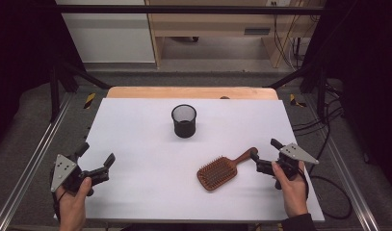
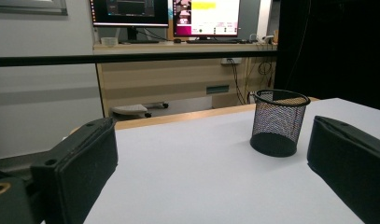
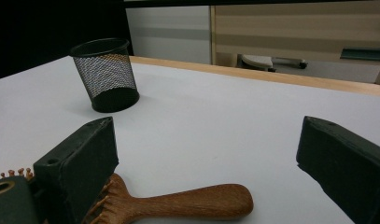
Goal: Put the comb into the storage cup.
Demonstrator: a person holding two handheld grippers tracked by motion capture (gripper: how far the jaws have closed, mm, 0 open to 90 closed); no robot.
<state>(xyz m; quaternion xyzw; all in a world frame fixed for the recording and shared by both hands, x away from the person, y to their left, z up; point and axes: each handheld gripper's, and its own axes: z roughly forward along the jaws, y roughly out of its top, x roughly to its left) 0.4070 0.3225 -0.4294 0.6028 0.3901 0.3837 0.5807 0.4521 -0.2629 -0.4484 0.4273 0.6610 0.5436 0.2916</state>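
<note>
Hairbrush: one wooden paddle hairbrush (image 1: 221, 171) lay bristles up on the white table (image 1: 150, 192), on the person's right side, its handle pointing toward the right gripper (image 1: 262, 155).
Right gripper: held low over the table just beside the handle's end; in the right gripper view the handle (image 3: 197, 201) lay between and below the two black jaws, which stood wide apart and gripped nothing. Whether a jaw touched the brush could not be told.
Left gripper: the left gripper (image 1: 96, 159) hovered at the table's near left edge, well apart from the brush, jaws spread and empty.
Mesh cup: one black wire-mesh cup (image 1: 184, 121) stood upright near the far middle of the table, between the two grippers and beyond them.
Count: one hairbrush, one mesh cup, two grippers.
</note>
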